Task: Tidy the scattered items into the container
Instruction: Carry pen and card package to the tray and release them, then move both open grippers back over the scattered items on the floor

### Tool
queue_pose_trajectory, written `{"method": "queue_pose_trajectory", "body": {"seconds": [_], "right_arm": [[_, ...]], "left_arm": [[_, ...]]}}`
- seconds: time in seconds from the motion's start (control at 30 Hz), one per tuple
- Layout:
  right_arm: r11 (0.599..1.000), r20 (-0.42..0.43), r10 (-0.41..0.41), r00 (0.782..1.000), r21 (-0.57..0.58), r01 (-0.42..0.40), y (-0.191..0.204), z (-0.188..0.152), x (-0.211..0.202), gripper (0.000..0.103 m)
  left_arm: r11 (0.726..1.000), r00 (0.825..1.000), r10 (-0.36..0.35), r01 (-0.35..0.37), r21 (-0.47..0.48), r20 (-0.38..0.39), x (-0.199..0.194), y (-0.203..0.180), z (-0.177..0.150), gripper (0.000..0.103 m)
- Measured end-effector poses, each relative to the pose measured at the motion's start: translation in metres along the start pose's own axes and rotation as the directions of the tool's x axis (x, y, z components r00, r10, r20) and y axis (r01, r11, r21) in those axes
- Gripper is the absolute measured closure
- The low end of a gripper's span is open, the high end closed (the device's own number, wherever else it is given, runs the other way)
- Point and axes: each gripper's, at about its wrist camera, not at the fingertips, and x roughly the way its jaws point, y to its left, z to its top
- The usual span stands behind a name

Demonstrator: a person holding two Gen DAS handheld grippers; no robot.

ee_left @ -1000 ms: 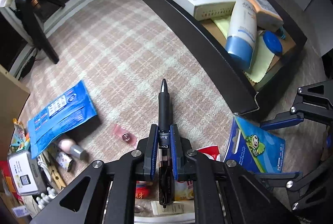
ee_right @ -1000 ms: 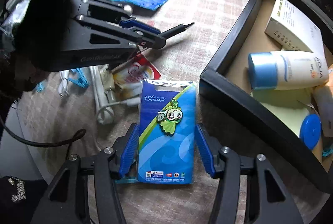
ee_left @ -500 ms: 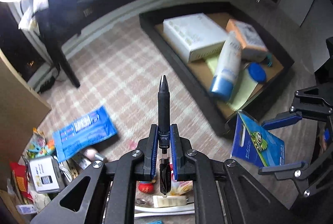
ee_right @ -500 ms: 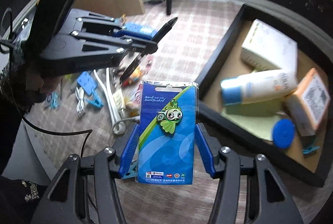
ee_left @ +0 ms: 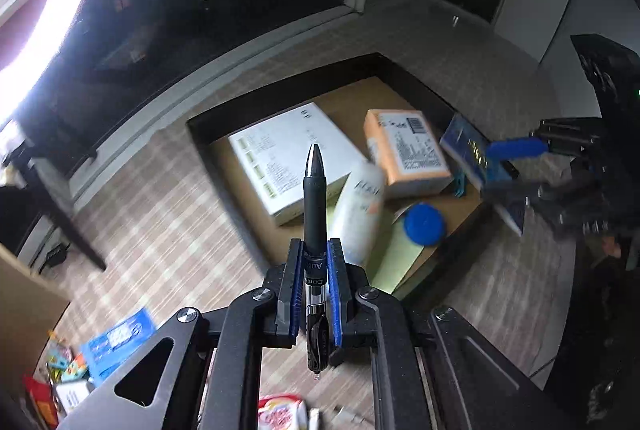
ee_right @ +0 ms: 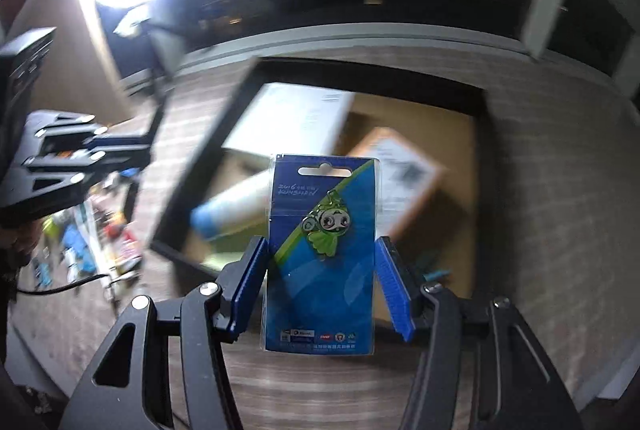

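The left claw (ee_left: 314, 262) is clamped on a pen (ee_left: 315, 206) pointing forward toward the tray (ee_left: 280, 90) below and ahead; the right claw (ee_right: 320, 270), nearer, grips a blue card (ee_right: 322, 258) upright above it.

Left claw (ee_left: 314, 262) is clamped tight, right claw (ee_right: 320, 262) grips at a wider spread, both raised.

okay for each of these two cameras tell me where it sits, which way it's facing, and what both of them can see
Left wrist: on the left gripper, looking along its fingers, which clamp a black pen, down at the black tray; the right gripper shows at the right edge.
Right wrist: on the right gripper, holding a blue card pack above the tray; the left gripper shows at the left edge.
Shared: the tray, white box, orange box, lotion tube.
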Motion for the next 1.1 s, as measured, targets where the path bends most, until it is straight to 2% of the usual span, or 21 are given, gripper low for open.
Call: {"method": "queue_pose_trajectory", "body": {"seconds": [0.1,0.2,0.27,0.3,0.4,0.6,0.77,0.93,1.1], "right_arm": [[0.998,0.004,-0.056,0.998,0.038,0.055,-0.025,0.001,0.001,0.049],[0.994,0.004,-0.094,0.996,0.055,0.093,-0.041,0.004,0.005,0.048],[0.99,-0.011,-0.129,0.992,0.048,0.13,-0.045,0.006,0.009,0.043],[0.988,-0.015,-0.149,0.989,0.047,0.149,-0.044,0.007,0.009,0.043],[0.992,0.015,-0.123,0.992,0.036,0.122,-0.038,0.007,0.003,0.043],[0.998,0.025,-0.061,0.998,-0.016,0.061,-0.014,0.01,0.003,0.043],[0.998,0.023,-0.005,1.0,-0.07,0.006,0.012,0.015,0.003,0.043],[0.989,0.0,0.079,0.997,-0.125,-0.079,0.047,0.009,0.001,0.043],[0.972,-0.063,0.15,0.987,-0.174,-0.159,0.087,-0.014,0.006,0.043]], "left_arm": [[1.0,1.0,0.0,0.0,0.002,-0.005,0.009,-0.007,0.009,0.093],[0.999,0.999,0.032,-0.032,-0.002,0.01,0.015,-0.01,0.016,0.091],[0.998,0.999,0.052,-0.052,-0.033,-0.001,0.019,-0.007,0.022,0.07],[0.997,0.999,0.046,-0.047,-0.054,-0.004,0.019,-0.004,0.024,0.052],[0.997,0.998,0.064,-0.062,-0.051,0.027,0.011,0.0,0.023,0.055],[0.994,0.994,0.105,-0.104,-0.041,0.021,-0.007,0.015,0.007,0.056],[0.988,0.99,0.139,-0.138,-0.069,0.005,-0.022,0.036,-0.015,0.056],[0.982,0.987,0.16,-0.161,-0.101,-0.019,-0.036,0.054,-0.043,0.056],[0.979,0.985,0.16,-0.167,-0.117,-0.065,-0.039,0.062,-0.081,0.057]]}}
